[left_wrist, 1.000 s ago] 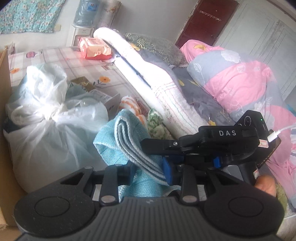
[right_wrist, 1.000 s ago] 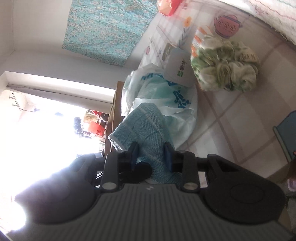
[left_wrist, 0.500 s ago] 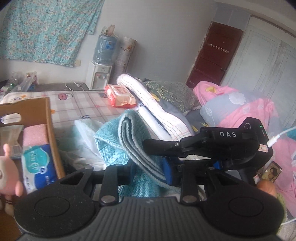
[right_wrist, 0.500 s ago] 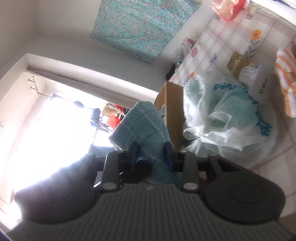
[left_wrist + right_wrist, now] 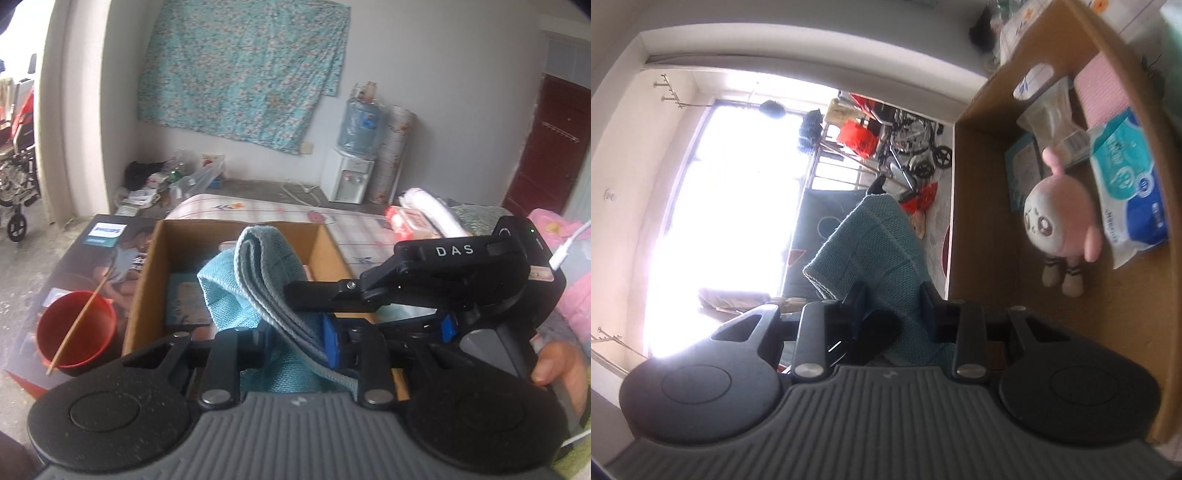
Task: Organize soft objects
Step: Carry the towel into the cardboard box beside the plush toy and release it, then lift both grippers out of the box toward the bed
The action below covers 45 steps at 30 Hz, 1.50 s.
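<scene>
Your towel (image 5: pixel 258 280) hangs over the cardboard box (image 5: pixel 147 266); the cup (image 5: pixel 75 328) sits left, the bed (image 5: pixel 280 214) beyond.

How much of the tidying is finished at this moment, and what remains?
Done: the cardboard box already holds a pink plush toy and a tissue pack. In hand: the folded teal towel is held by both the left gripper, whose jaws are closing, and the right gripper, above the box. Left: lowering it in and releasing; a red packet lies on the bed.

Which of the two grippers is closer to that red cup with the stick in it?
Left. The left gripper, closing on the blue towel, has the red cup just beside it; the right gripper reaches in from the far side.
</scene>
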Each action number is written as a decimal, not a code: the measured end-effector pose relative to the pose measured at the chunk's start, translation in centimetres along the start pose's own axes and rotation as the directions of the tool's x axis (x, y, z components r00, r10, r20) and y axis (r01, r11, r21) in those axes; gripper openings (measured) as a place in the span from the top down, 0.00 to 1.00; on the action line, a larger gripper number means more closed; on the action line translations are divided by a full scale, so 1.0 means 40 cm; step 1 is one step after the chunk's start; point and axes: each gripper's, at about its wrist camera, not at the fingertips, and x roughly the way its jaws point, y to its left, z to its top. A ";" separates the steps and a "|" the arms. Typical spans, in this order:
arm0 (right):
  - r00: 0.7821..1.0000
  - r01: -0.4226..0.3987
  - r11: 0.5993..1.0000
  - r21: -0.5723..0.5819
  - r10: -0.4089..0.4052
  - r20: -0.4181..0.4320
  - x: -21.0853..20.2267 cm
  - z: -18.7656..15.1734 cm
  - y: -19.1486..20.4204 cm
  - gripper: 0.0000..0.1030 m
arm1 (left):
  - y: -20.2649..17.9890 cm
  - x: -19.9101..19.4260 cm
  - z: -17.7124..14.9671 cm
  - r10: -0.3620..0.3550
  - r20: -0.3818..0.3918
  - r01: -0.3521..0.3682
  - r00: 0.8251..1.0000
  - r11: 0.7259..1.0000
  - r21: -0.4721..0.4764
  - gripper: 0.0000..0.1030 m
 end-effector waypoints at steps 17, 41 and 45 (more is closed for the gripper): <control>0.979 0.200 0.971 0.132 -0.192 -0.073 0.224 0.148 -0.138 0.60 | 0.078 0.290 -0.008 0.363 -0.192 -0.282 0.912 0.894 0.349 0.82; 0.989 0.141 0.989 0.044 -0.143 0.043 0.013 0.157 -0.133 0.56 | 0.079 0.490 -0.074 0.506 -0.308 -0.293 0.806 0.792 0.537 0.76; 0.988 0.145 0.989 0.033 -0.146 0.045 0.011 0.146 -0.135 0.55 | 0.083 0.503 -0.072 0.515 -0.307 -0.303 0.800 0.788 0.536 0.75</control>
